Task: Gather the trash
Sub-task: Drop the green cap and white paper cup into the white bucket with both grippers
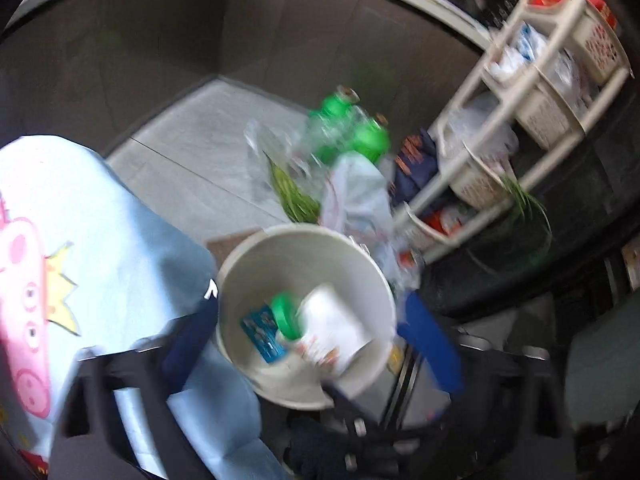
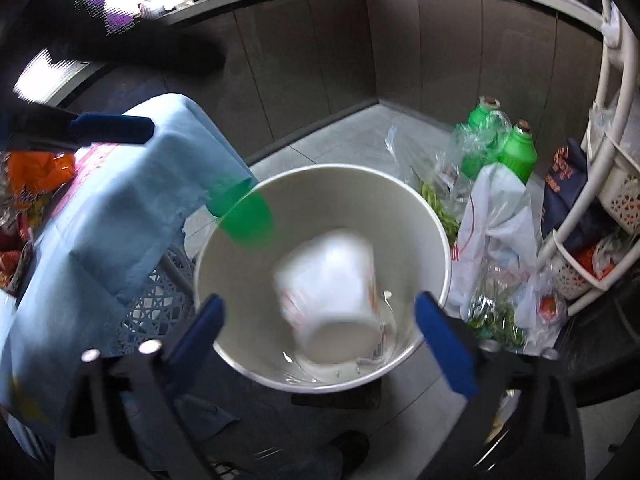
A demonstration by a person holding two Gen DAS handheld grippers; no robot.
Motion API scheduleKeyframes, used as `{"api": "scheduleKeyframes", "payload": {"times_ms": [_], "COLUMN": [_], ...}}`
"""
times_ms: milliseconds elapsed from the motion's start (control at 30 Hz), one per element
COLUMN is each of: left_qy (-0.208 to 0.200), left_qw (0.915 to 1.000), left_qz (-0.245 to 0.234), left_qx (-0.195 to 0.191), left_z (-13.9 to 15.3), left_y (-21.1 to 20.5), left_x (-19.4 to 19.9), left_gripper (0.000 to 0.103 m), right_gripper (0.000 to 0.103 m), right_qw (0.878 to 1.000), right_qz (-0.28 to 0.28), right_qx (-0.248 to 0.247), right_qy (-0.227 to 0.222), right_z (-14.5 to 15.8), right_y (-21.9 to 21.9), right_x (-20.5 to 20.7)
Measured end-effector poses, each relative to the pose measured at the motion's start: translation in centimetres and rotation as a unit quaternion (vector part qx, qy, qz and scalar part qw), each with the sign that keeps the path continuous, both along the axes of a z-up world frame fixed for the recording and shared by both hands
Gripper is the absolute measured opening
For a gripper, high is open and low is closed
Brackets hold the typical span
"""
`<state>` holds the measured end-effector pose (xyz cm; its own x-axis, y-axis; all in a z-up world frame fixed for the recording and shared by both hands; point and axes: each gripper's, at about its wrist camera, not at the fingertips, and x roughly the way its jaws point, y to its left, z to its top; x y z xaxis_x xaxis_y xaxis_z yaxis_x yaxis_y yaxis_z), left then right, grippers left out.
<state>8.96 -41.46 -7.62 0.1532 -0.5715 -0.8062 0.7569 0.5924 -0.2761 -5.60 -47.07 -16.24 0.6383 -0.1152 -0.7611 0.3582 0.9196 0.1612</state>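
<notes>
The right tool (image 2: 318, 344) is seen with its blue fingers (image 2: 444, 346) spread wide above a round white bin (image 2: 434, 236), nothing being pressed between them. Inside the bin a blurred white cup (image 2: 332, 288) is seen, and a green object (image 2: 246, 216) at the rim. A light blue cloth (image 2: 120, 208) is draped to the left. Two green bottles (image 2: 516, 152) and plastic bags (image 2: 496, 216) are seen on the floor beside a white rack (image 2: 616, 128).

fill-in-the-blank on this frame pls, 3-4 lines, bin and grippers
1. The white paper cup is inside the white ____.
2. The right gripper has its jaws ____, with nothing pressed between its blue pads.
3. The two bottles on the floor beyond the bin are ____ in colour.
4. The cloth draped left of the bin is light ____.

Missing words: bin; open; green; blue
</notes>
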Motion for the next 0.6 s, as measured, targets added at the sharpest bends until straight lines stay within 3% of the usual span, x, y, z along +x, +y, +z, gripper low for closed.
{"api": "scheduleKeyframes", "payload": {"times_ms": [333, 600], "left_qy": [0.015, -0.007], "left_qw": [0.9994, 0.9983], "left_qz": [0.03, 0.049], "left_qx": [-0.002, -0.031], "left_z": [0.4, 4.3], "left_y": [1.1, 4.1], "left_x": [0.8, 0.2], "left_gripper": [0.094, 0.094], "right_gripper": [0.1, 0.1], "right_qw": [1.0, 0.999], "right_qz": [0.001, 0.013], "right_qx": [-0.005, -0.022], "right_qy": [-0.004, -0.033], "right_z": [1.0, 5.4], "right_y": [0.8, 2.6], "right_x": [-1.0, -1.4]}}
